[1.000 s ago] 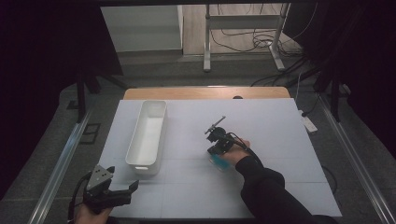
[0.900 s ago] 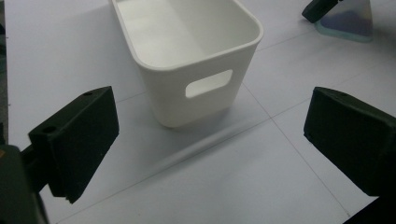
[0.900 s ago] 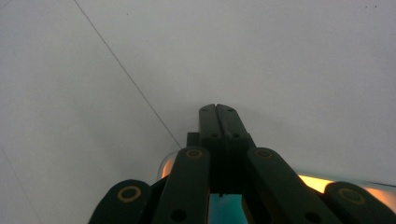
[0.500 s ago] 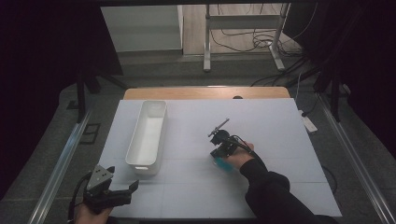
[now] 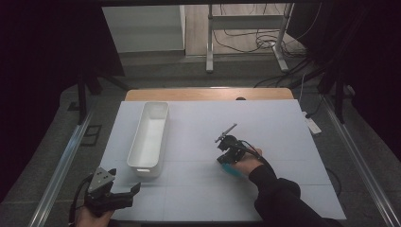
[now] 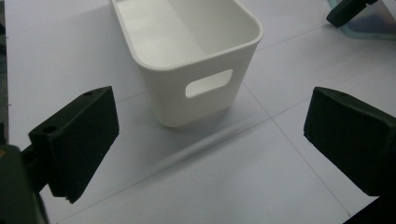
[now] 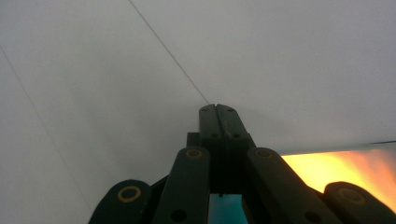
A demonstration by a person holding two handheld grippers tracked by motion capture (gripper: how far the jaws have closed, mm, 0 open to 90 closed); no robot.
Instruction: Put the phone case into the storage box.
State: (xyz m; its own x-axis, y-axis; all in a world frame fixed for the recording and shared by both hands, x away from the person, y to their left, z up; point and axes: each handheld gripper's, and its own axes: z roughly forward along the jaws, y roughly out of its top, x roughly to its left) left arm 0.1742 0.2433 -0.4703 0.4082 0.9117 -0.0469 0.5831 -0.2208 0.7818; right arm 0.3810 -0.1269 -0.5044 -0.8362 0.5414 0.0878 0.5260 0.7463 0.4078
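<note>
Setting: a white table (image 5: 283,142) stood in a dim room, its surface marked by thin grid lines, with dark floor on either side and cables on the floor beyond its far end.

Person: two forearms came in from the near edge, the right one in a dark sleeve (image 5: 279,198).

Left gripper (image 5: 124,193): it sat at the near left corner of the table, held low in the left hand, with a grey three-cornered plate on top. Its two black jaws stood wide apart with nothing between them; bare table showed in the gap in the left gripper view.

White bin (image 5: 150,137): a long, narrow, empty container lay on the left half of the table, running away from the person. Its near end, with an oval handle slot, faced the left gripper (image 6: 210,154) and stood just beyond the open jaws, not touching them.

Right gripper (image 5: 226,142): it was near the middle of the table, right of the bin and well apart from it, held in the right hand (image 5: 243,161). Its jaws were pressed fully together with nothing pinched between them, pointing at the bare table surface close by in the right gripper view (image 7: 218,109).

Blue object (image 5: 231,169): a small turquoise shape showed just under the right hand, against the table; I could not tell what it was.

Orange glow: a blurred orange-yellow patch (image 7: 336,165) lay at the lower right of the right gripper view, unidentifiable.
</note>
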